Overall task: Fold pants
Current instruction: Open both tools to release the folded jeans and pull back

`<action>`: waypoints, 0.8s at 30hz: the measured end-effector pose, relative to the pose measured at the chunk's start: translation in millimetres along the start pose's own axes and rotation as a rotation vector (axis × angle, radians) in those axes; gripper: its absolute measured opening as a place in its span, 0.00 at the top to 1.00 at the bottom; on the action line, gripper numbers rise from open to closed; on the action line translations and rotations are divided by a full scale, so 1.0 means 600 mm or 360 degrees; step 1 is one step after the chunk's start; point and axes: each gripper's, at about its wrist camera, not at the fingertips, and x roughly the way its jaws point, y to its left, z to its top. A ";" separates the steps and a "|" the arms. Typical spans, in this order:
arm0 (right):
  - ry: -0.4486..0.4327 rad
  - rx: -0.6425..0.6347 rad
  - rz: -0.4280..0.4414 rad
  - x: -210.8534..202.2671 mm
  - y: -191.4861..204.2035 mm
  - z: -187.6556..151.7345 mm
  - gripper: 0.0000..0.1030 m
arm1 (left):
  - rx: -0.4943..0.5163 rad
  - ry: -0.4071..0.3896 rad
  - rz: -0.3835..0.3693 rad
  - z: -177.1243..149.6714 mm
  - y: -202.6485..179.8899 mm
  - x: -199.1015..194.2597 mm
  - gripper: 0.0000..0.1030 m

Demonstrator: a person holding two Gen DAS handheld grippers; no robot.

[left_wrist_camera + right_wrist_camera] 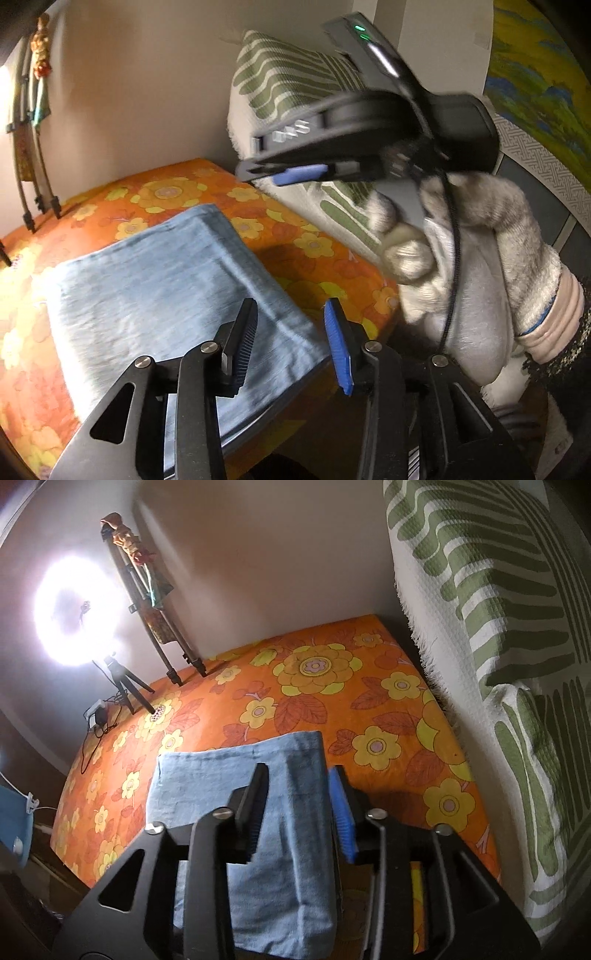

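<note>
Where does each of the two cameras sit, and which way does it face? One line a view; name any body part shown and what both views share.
Left wrist: sits on the left gripper, facing down along its open fingers at the folded pants; the right gripper and its gloved hand cross the upper right.
Right wrist: sits on the right gripper, facing down over the pants toward the ring light; no body part shows.
Shared: pants, floral bedsheet, green striped cover, tripod.

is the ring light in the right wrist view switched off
No, the ring light glows bright white on its small tripod at the far edge of the flowered bedspread.
</note>
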 end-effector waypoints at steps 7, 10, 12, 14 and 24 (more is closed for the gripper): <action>-0.0056 -0.0093 -0.0061 -0.032 0.030 -0.027 0.50 | -0.0077 0.0005 0.0078 -0.025 0.066 -0.035 0.63; -0.0078 -0.0129 -0.0063 -0.042 0.045 -0.039 0.43 | -0.0110 -0.0009 0.0112 -0.038 0.100 -0.052 0.62; -0.0072 -0.0151 -0.0048 -0.044 0.055 -0.051 0.42 | -0.0135 -0.0002 0.0155 -0.048 0.128 -0.059 0.62; -0.0051 -0.0161 -0.0043 -0.041 0.060 -0.062 0.42 | -0.0170 0.0014 0.0189 -0.057 0.156 -0.066 0.62; -0.0014 -0.0115 -0.0019 0.005 0.064 -0.092 0.41 | -0.0383 0.0046 0.0276 -0.091 0.262 -0.095 0.62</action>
